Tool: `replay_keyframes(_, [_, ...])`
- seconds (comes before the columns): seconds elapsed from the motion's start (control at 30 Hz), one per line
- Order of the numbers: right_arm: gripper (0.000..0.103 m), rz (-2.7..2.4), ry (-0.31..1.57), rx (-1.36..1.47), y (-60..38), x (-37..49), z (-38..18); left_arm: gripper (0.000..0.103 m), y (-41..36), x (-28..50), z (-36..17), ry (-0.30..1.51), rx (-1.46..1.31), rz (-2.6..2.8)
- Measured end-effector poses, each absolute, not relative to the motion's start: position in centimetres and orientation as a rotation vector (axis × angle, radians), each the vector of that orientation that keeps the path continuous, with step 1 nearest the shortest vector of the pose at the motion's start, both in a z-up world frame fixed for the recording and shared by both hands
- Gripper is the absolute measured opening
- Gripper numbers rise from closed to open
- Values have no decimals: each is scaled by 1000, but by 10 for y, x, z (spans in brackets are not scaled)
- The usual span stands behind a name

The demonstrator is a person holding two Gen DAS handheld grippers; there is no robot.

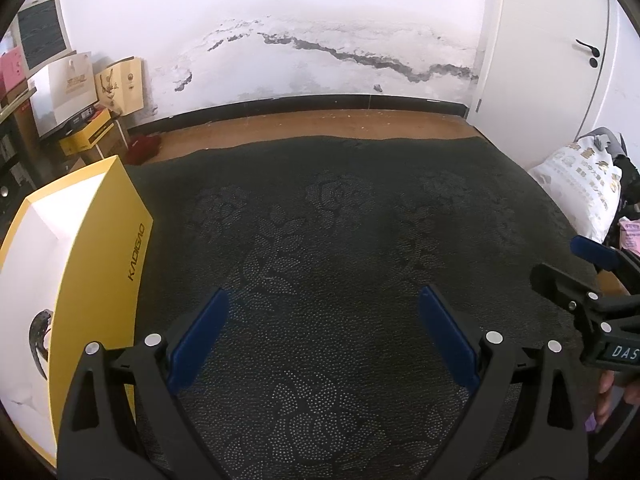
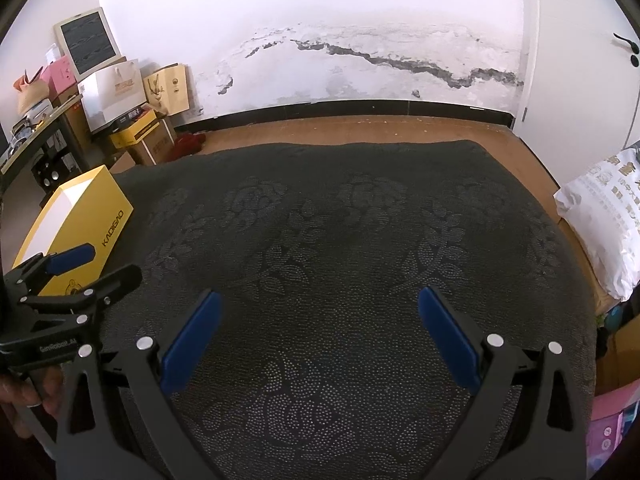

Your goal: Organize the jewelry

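Yellow box just left of left gripper, jaws apart.

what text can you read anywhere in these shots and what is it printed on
"KADIGAO": side of the yellow box on the dark patterned cloth.
"DAS", cut off at the frame edge: body of the right claw, left wrist view.
"GenRobot.AI", small and only roughly legible: body of the left claw, right wrist view.
White plastic bag: printed characters, too blurred to read.
Paper bags and cartons by the wall: logos and print too small to read.
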State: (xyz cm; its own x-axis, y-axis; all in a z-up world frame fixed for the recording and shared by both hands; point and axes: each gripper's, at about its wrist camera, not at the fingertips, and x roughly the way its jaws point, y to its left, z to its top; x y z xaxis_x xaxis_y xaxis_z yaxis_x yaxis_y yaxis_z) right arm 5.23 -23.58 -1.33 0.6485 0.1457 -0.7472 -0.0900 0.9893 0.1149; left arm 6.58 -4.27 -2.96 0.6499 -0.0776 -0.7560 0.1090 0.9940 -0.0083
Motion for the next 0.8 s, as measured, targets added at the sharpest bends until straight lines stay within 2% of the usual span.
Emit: replay_keyframes(0.8, [95, 136, 857, 64, -237, 53, -15, 93, -44, 68, -32, 859, 49, -112])
